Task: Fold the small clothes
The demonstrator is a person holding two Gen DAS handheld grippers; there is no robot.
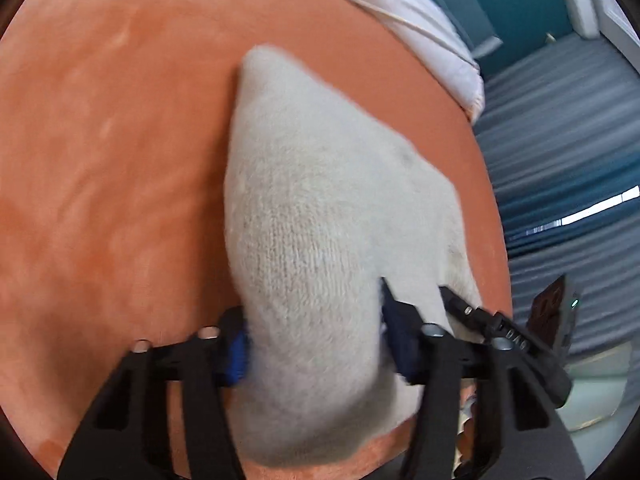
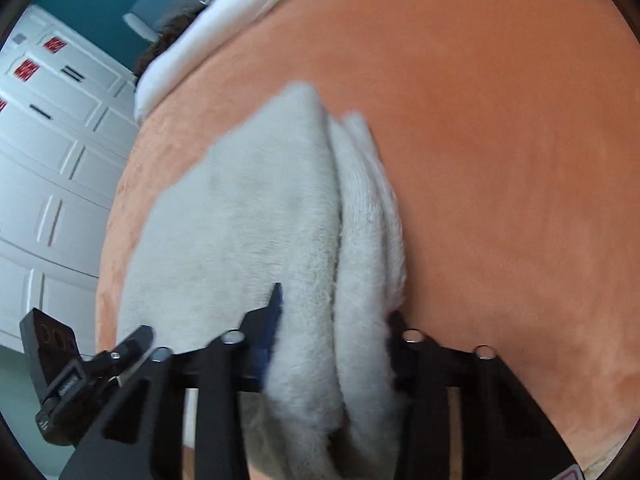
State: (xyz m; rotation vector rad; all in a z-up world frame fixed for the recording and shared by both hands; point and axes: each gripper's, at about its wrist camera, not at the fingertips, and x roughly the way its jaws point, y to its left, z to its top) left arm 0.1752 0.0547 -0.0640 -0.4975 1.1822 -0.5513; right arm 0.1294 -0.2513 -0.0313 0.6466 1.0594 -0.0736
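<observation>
A pale grey knitted cloth (image 1: 320, 200) lies on an orange plush surface (image 1: 120, 160), its near end bunched up between the blue pads of my left gripper (image 1: 316, 344), which is shut on it. In the right wrist view the same cloth (image 2: 260, 220) shows several folded layers along its right side. My right gripper (image 2: 334, 324) is shut on that thick folded edge, with a blue pad (image 2: 272, 320) pressing into it from the left. The cloth's far end tapers away from both grippers and rests flat.
The orange surface (image 2: 500, 140) stretches wide beyond the cloth. White bedding (image 1: 420, 20) lies along its far edge. The surface's edge drops to a striped blue-grey floor (image 1: 560, 140). White panelled cabinet doors (image 2: 52, 160) stand to the left. A black clamp part (image 2: 80, 368) sits beside the cloth.
</observation>
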